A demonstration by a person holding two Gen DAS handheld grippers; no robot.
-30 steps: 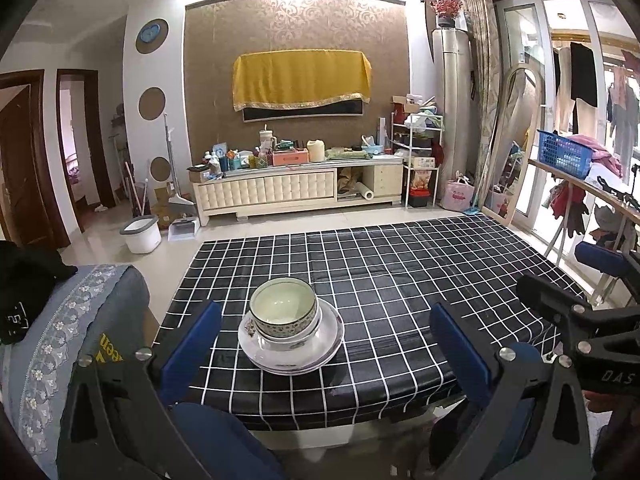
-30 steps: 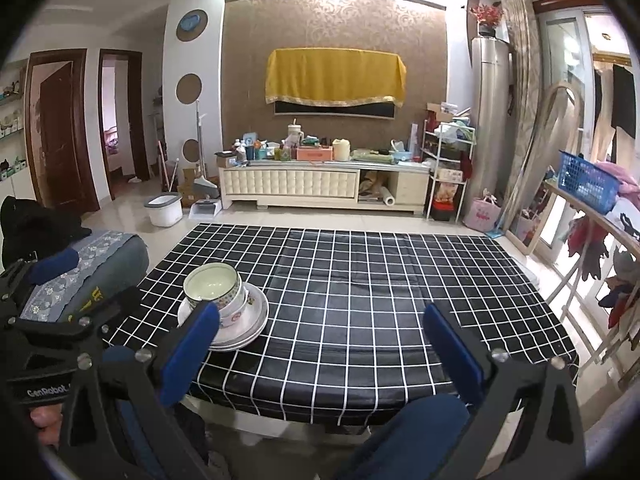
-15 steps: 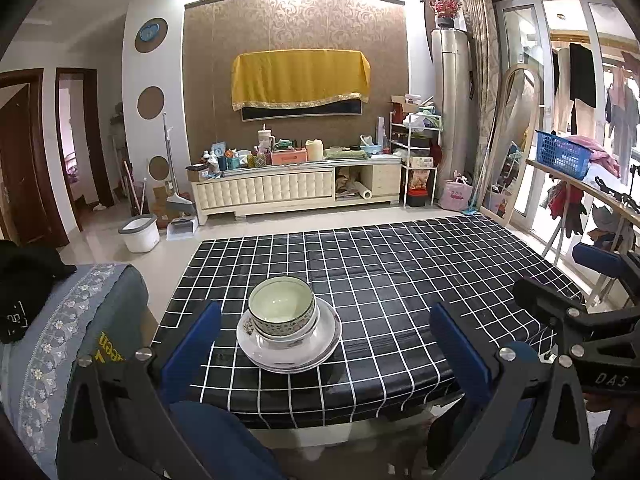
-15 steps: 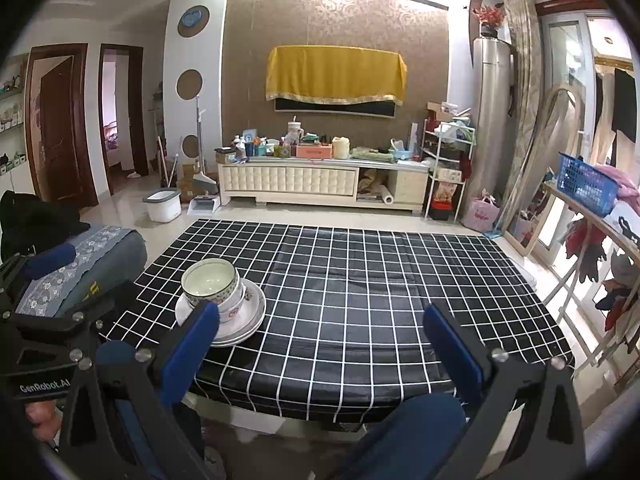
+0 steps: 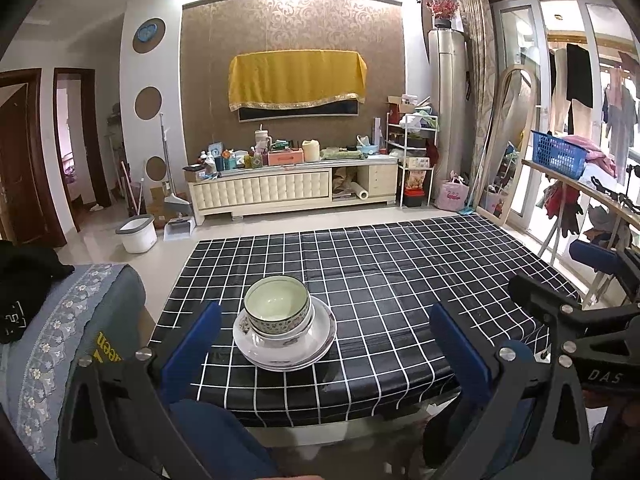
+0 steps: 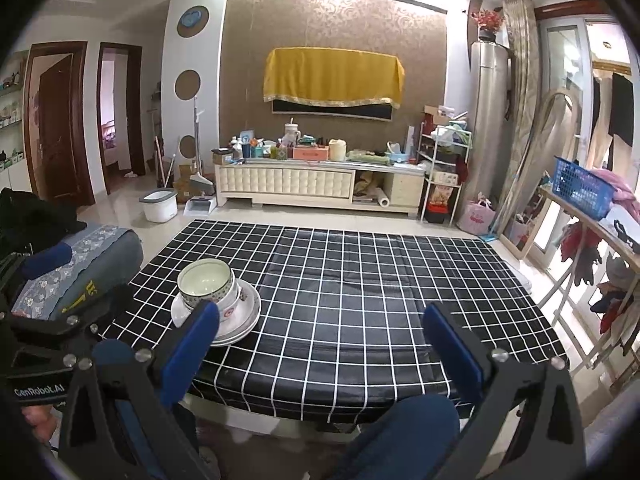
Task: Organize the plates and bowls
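Observation:
A patterned bowl (image 5: 277, 305) sits nested in another bowl on stacked white plates (image 5: 285, 340) near the front left of the black checked table (image 5: 400, 280). The stack also shows in the right wrist view, bowl (image 6: 206, 282) on plates (image 6: 240, 316). My left gripper (image 5: 326, 348) is open and empty, held back from the table's front edge, with the stack between its fingers' line of sight. My right gripper (image 6: 320, 344) is open and empty, to the right of the stack; its left finger (image 6: 192, 340) overlaps the plates in view.
A grey chair with a floral cover (image 5: 68, 320) stands at the table's left. A drying rack with clothes (image 6: 592, 248) stands at the right. A cluttered TV cabinet (image 5: 296, 188) and a white bin (image 5: 137, 234) are beyond the table.
Both grippers have drifted slightly back and up from the table. The stack of bowls and plates has not moved. Both grippers stay open.

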